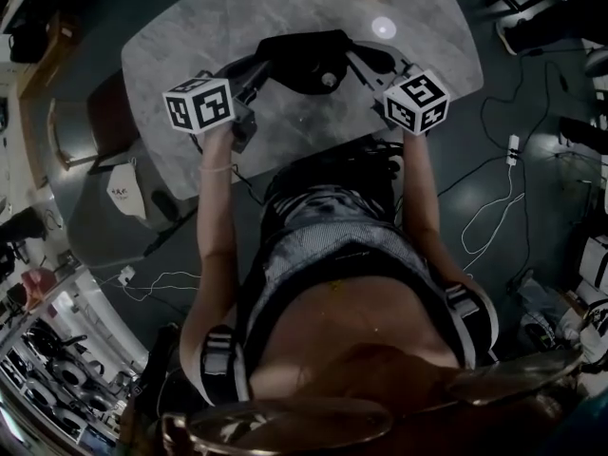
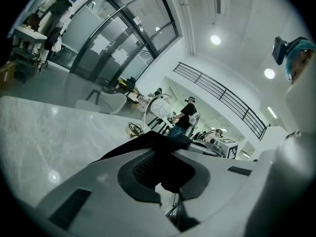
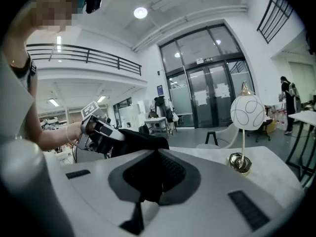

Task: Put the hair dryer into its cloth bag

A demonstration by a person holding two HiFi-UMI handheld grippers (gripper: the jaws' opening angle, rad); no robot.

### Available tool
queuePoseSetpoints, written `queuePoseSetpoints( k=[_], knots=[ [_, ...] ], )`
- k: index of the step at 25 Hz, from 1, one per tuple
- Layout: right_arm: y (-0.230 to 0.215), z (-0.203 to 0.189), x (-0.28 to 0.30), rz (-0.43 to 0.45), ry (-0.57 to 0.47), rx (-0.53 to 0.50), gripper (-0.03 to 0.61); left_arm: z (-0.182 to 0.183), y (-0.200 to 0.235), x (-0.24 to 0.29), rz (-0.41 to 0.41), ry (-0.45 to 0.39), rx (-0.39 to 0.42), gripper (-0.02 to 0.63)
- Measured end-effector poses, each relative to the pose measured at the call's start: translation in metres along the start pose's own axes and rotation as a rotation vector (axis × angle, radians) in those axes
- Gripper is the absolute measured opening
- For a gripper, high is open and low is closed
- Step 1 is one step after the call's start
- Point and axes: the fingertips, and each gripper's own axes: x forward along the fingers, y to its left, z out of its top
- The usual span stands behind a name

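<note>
We see 1 black cloth bag [image 1: 302, 57], held up over the table, stretched btwn the 2 grippers. The hair dryer doesn't show as a separate thing; can't tell if it's inside. There's 1 small pale round spot on the bag's near edge in the head view, too small to identify.

The left gripper [image 1: 263, 65] has its jaws together, pinching the bag's left end. In the left gripper view, black fabric fills the gap btwn its pads and bunches just past them. The right gripper [image 1: 359, 60] does the same at the right end, w/ jaws closed on the cloth and dark fabric squeezed btwn the pads in the right gripper view. So that's 2 grips on 1 bag, one per end. Each gripper carries 1 marker cube, 2 in all, both facing up in the head view.

Below is 1 grey marble table [image 1: 190, 27] w/ rounded corners, and 1 bright ceiling-light reflection on its top. At its far edge stands 1 lamp [image 3: 248, 111], w/ a white globe on a thin stem and a brass base.

On the floor right of the person lies 1 white cable [image 1: 494, 207] in loose curves. Several other people stand in the bkgd of the hall, far off.
</note>
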Motion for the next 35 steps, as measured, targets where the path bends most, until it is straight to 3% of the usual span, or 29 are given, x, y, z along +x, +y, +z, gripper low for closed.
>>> queuePoseSetpoints(
  k=[5,9,15,21,29,35],
  knots=[
    [0.013,0.016,0.009,0.057,-0.042,0.038,0.067,0.013,-0.001,-0.018,-0.024,-0.013,-0.003,0.012],
    [0.025,0.026,0.014,0.117,-0.062,0.079,0.067,0.009,0.004,-0.034,0.033,0.078,0.113,0.012],
    [0.025,0.028,0.031,0.093,0.001,0.040,0.067,0.004,0.018,-0.041,0.046,0.134,0.130,0.012],
    [0.010,0.029,0.050,0.033,0.012,0.102,0.067,0.029,0.037,-0.033,0.078,0.061,0.124,0.012],
    [-0.032,0.049,0.072,-0.068,-0.024,0.122,0.067,0.075,0.058,-0.004,0.140,-0.059,0.200,0.012],
    [-0.047,0.046,0.083,-0.094,0.028,0.088,0.067,0.067,0.070,0.005,0.188,-0.085,0.254,0.012]
  ],
)
